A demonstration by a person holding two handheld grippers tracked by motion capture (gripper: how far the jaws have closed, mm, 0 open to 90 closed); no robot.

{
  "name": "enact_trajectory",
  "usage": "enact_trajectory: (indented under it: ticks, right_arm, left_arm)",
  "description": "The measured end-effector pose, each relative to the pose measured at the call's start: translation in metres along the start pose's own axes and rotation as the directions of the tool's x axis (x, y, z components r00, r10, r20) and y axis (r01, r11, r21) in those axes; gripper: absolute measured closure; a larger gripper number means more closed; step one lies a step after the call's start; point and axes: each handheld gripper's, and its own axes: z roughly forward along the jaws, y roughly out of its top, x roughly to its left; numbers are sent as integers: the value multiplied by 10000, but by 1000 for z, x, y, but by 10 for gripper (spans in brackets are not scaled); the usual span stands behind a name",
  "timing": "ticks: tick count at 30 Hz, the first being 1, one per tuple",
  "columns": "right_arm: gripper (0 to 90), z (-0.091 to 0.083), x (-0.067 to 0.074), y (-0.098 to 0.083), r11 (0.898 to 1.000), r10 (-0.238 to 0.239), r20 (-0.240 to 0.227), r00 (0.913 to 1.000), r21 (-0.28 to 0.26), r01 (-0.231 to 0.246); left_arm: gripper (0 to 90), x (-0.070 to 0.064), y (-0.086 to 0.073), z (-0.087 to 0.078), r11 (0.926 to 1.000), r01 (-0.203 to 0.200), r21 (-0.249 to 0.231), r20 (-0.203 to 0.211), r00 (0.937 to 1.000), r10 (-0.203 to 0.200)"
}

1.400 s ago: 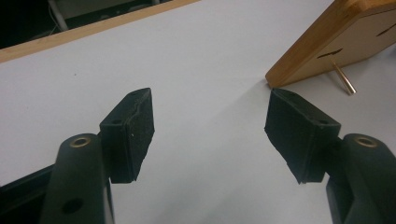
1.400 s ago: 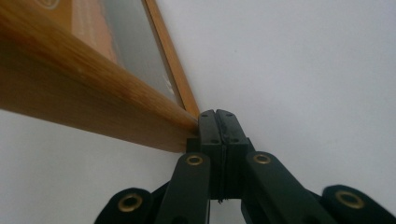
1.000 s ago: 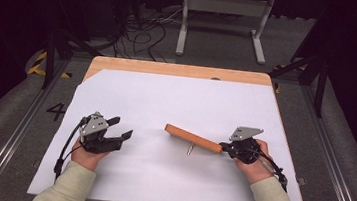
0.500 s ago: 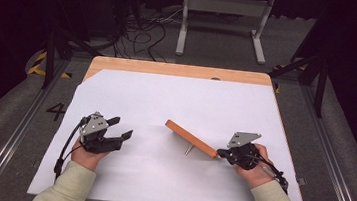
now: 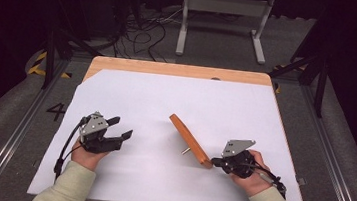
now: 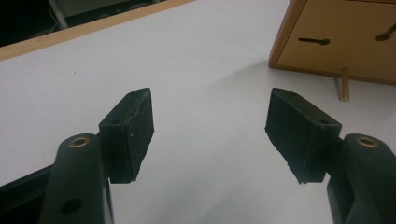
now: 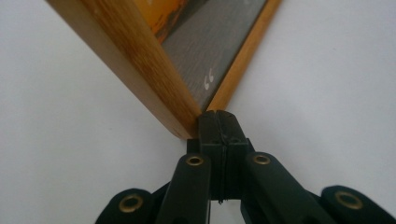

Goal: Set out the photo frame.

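My right gripper [image 5: 216,161] has its jaws pressed together, their tips butted against the near corner of the frame [image 5: 190,140]. In the right gripper view the gripper [image 7: 217,116] sits tight at that corner, and I cannot tell whether a sliver of the rim is pinched between the jaws or whether they only push against it. The frame [image 7: 187,60] stands tilted on its edge on the white sheet [image 5: 176,105], propped by a small peg [image 5: 185,151] on its back, a little right of the table's middle and running away from my right hand.

My left gripper [image 5: 115,129] rests well apart on the left of the sheet, jaws spread wide and holding nothing; in its own view the gripper [image 6: 210,126] looks across bare paper toward the frame's back [image 6: 341,42] and the peg [image 6: 344,84].

I judge the frame is up on its peg, and what remains is settling its angle and letting go.
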Motion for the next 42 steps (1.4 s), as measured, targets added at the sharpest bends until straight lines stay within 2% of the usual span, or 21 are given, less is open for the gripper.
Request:
enact_trajectory:
  ticks: [4, 8, 13, 21, 42]
  right_arm:
    - [900, 5, 9, 4, 9996, -292, -479, 9984, -59, 290]
    - [900, 7, 17, 9, 9984, -564, -692, 9960, -74, 561]
    - [900, 9, 23, 12, 9981, -620, -1020, 9928, -131, 610]
    - [900, 19, 40, 21, 9942, -1075, -1663, 9802, -216, 1054]
    - [900, 42, 60, 44, 9896, -1411, -2184, 9656, -570, 1318]
  left_arm:
    - [327, 0, 0, 0, 10000, 27, -23, 18, 10000, -27]
    - [326, 1, 0, 0, 10000, 1, -33, 13, 10000, -1]
    - [325, 0, 0, 0, 10000, 2, -39, 9, 10000, -2]
    - [325, 0, 0, 0, 10000, 14, -17, 23, 10000, -14]
    - [325, 0, 0, 0, 10000, 5, -8, 11, 10000, -5]
